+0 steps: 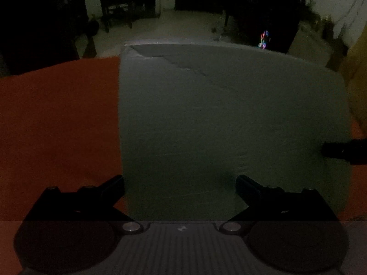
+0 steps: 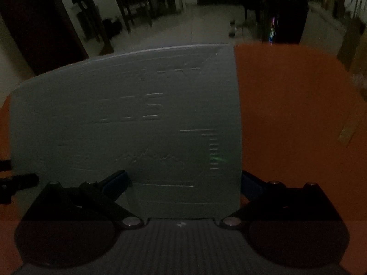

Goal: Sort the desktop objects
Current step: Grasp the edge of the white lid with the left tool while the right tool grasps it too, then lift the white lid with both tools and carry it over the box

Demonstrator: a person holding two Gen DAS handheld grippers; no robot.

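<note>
Both hand-held grippers, left (image 1: 180, 184) and right (image 2: 184, 180), hung wide open and empty at frame bottom over the flat grey-green mat (image 1: 229, 119) on the orange worktop (image 1: 57, 119); no desktop objects showed, so sorting looked unstarted, and finding one came next.

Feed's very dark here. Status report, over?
Both grippers open, left, right, holding nothing. Grey mat flat on orange table. Nothing blocking; no objects visible.

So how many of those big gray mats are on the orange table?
1. The gray mat lies flat on the orange table, under both open claws, the left claw and right claw. It's dark, so small things could be hidden.
</note>
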